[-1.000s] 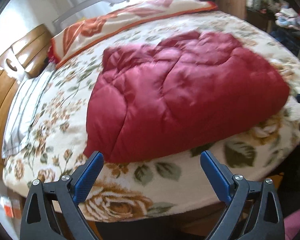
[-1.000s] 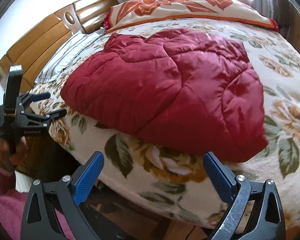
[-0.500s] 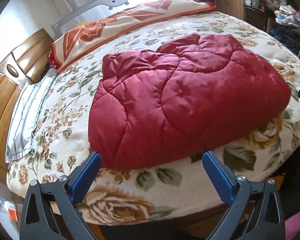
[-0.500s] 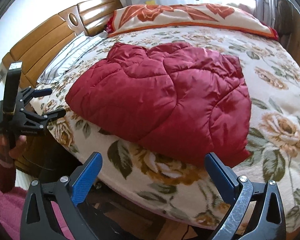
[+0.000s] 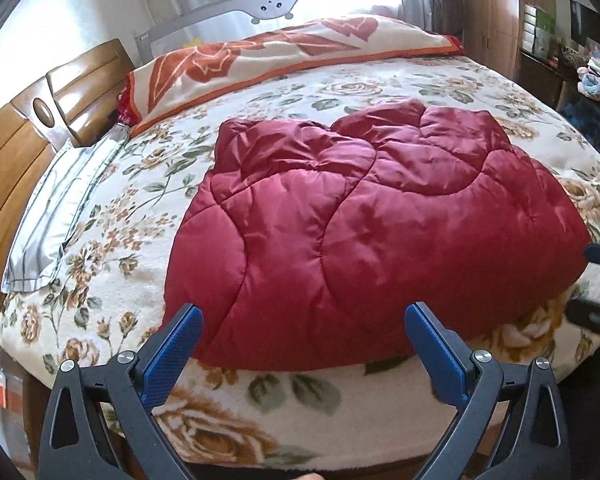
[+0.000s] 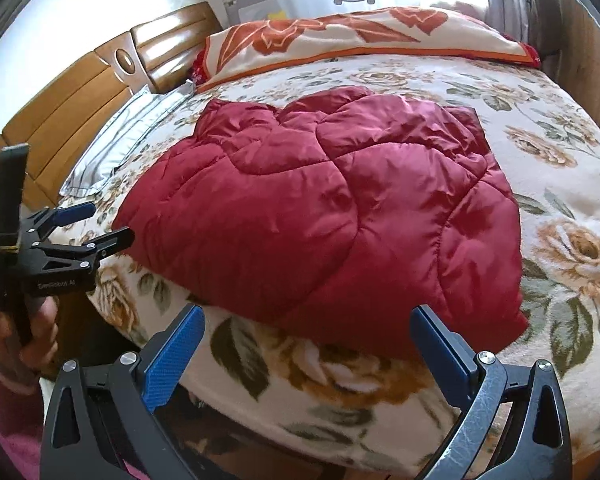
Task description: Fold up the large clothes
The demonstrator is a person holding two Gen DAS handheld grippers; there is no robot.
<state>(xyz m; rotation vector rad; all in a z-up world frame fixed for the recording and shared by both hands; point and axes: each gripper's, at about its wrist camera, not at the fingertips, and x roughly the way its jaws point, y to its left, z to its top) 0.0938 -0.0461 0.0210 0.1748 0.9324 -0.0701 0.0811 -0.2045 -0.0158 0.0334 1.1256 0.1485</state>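
A dark red quilted padded garment [image 5: 364, 232] lies folded into a rough block on the bed, near its front edge; it also shows in the right wrist view [image 6: 340, 216]. My left gripper [image 5: 304, 320] is open and empty, held just short of the garment's near edge. My right gripper [image 6: 308, 320] is open and empty, also just short of the near edge, toward the garment's right corner. The left gripper shows from the side at the left of the right wrist view [image 6: 100, 224], open.
The bed has a cream floral blanket [image 5: 260, 392]. A folded orange-and-cream blanket [image 5: 284, 56] lies along the far side. A striped pillow [image 5: 56, 216] and wooden headboard [image 5: 24, 128] are at the left. Shelves with clutter [image 5: 588, 72] stand at the right.
Both grippers have risen and come closer to the bed, so the garment sits lower and nearer between the fingers. Both stay open. The garment has not moved.
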